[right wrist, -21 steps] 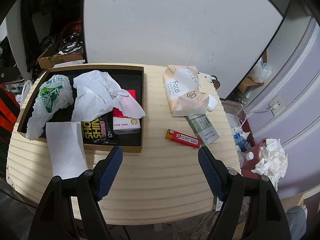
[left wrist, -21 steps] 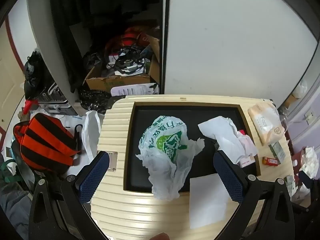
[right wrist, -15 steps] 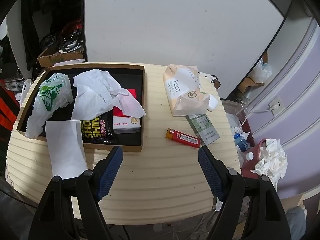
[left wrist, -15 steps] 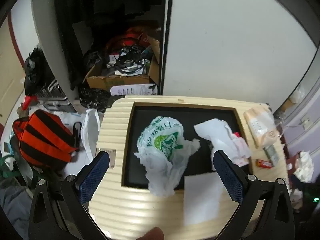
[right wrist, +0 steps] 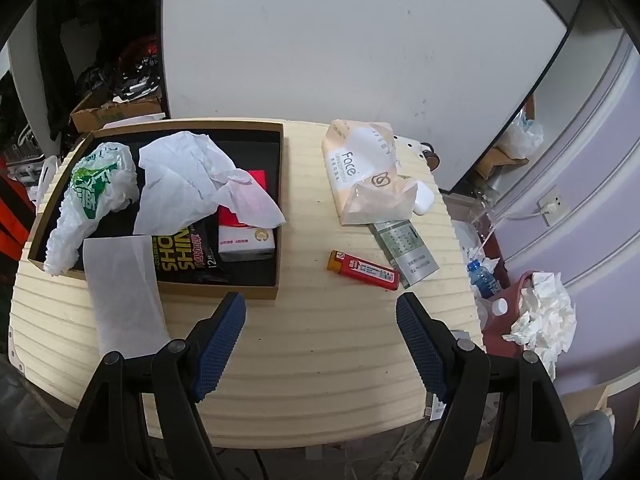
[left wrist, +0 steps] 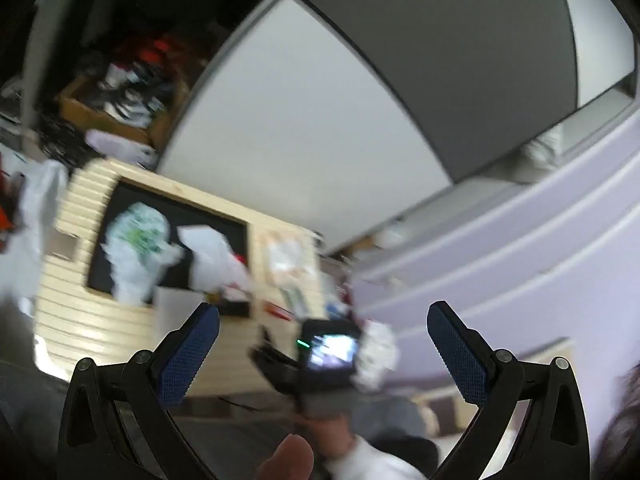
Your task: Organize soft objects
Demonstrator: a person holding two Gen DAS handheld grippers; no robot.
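Note:
A black tray [right wrist: 280,216] sits on the cream ribbed table [right wrist: 320,340]. In it lie a white-and-green plastic bag [right wrist: 96,188], crumpled white tissue [right wrist: 188,184], a black snack packet [right wrist: 188,258] and a red-and-white box [right wrist: 246,242]. A flat white sheet [right wrist: 120,292] hangs over the tray's front rim. A pack of facial tissues [right wrist: 364,172] lies right of the tray. My right gripper [right wrist: 320,320] hovers open above the table's front, holding nothing. My left gripper [left wrist: 322,328] is open and empty, back from the table; its view is blurred, with the bag [left wrist: 138,246] far off.
A red lighter [right wrist: 364,270], a grey-green pack [right wrist: 404,254] and a white earbud case [right wrist: 423,198] lie right of the tray. A red bin of crumpled tissues [right wrist: 536,316] stands at the table's right. A cardboard box of clutter [right wrist: 116,110] is behind. A person's hand holds the other gripper's camera [left wrist: 330,354].
The left gripper has pulled back and swung right; its view is now blurred and shows the other gripper's camera. The right gripper's view has barely shifted.

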